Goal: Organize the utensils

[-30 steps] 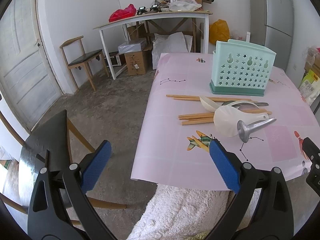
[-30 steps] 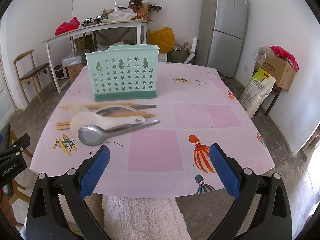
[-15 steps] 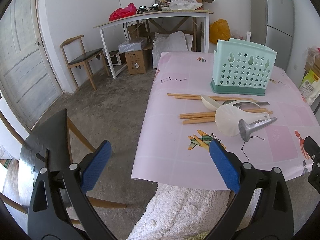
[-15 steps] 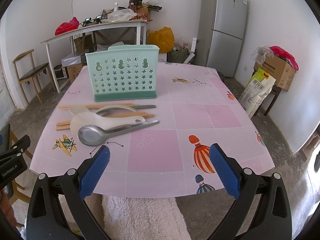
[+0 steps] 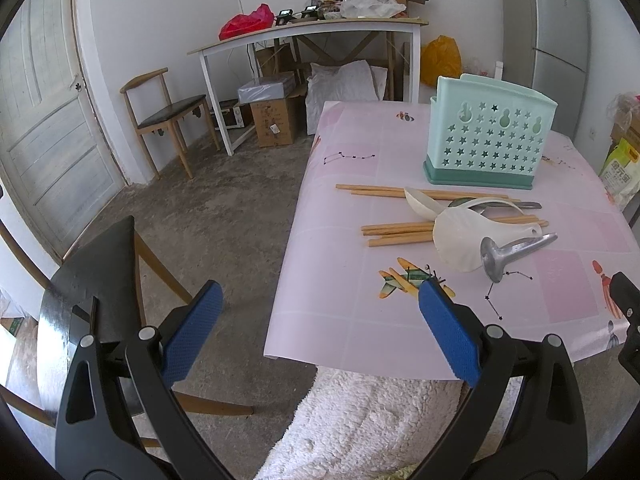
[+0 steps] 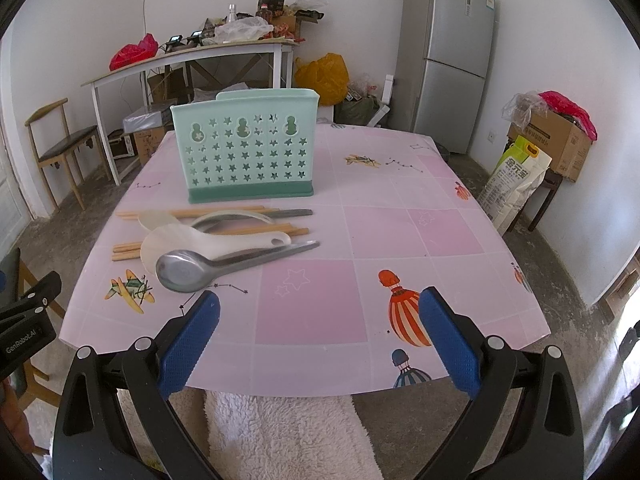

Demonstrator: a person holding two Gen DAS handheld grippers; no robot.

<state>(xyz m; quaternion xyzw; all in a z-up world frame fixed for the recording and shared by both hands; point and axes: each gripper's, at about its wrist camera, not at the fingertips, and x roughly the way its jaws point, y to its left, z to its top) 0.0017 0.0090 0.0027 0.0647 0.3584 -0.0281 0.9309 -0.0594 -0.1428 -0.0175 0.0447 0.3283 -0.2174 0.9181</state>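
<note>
A mint-green utensil holder with star cut-outs stands upright on the pink table. In front of it lies a pile: a steel spoon, a white rice paddle, another white spoon, wooden chopsticks and a dark metal utensil. My right gripper is open over the table's near edge, right of the spoon bowl. My left gripper is open at the table's near-left corner, holding nothing.
A dark wooden chair stands left of the table. A white fluffy seat cover lies below the near edge. A fridge, a cluttered white desk, boxes and bags line the walls.
Both views have edged slightly towards the table. Nothing on the table has moved, and both grippers stay open.
</note>
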